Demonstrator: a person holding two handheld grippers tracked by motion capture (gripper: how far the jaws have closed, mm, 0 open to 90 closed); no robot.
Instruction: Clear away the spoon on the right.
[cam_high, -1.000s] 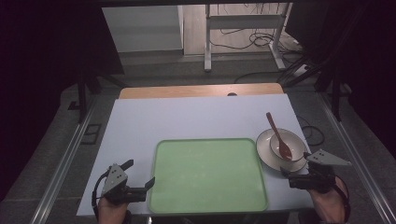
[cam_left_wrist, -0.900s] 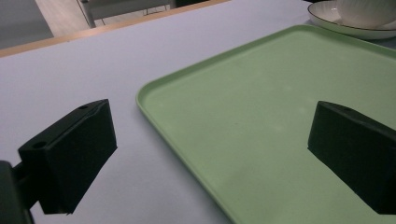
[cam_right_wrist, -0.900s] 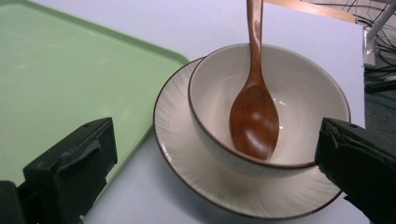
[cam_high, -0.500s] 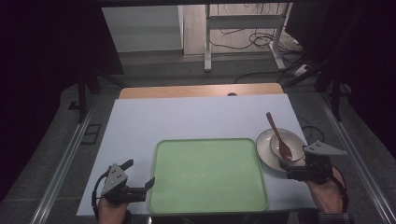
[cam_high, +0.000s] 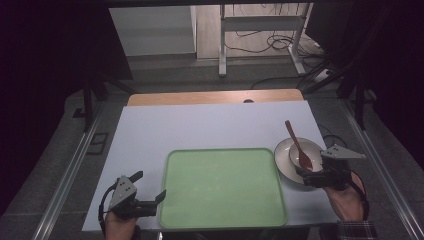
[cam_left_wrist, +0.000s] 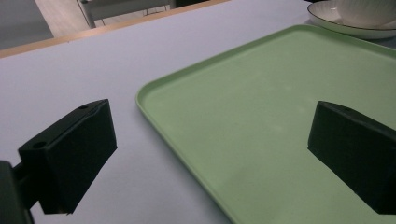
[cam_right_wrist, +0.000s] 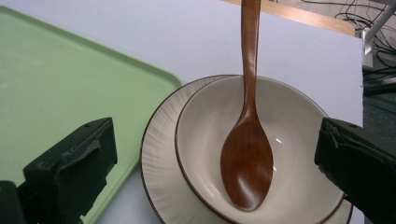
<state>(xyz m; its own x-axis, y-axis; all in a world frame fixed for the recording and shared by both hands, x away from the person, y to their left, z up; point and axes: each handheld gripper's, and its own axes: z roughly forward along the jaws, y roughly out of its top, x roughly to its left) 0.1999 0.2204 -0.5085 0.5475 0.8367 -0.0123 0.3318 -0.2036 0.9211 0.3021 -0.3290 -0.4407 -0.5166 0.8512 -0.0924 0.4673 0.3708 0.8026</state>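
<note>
A cream bowl (cam_right_wrist: 289, 135) sits on a cream plate (cam_right_wrist: 159, 154) at the table's right, and a brown wooden spoon (cam_right_wrist: 247, 158) rests in it with its handle pointing away. In the high view the spoon (cam_high: 298, 148) and plate (cam_high: 283, 159) lie just right of a green tray (cam_high: 225, 187). My right gripper (cam_high: 306, 176) is open at the plate's near edge, its jaws spread either side of the bowl. My left gripper (cam_high: 149, 186) is open at the tray's near left corner, one jaw over the table and one over the tray (cam_left_wrist: 280, 116).
The white table top (cam_high: 200, 127) stretches bare behind the tray, with a wooden strip (cam_high: 215, 96) along its far edge. Metal rails run along both sides of the table. Beyond it are a stand's legs and floor cables (cam_high: 265, 37).
My right gripper has moved forward and left, up to the plate's near edge. The left gripper has stayed where it was.
</note>
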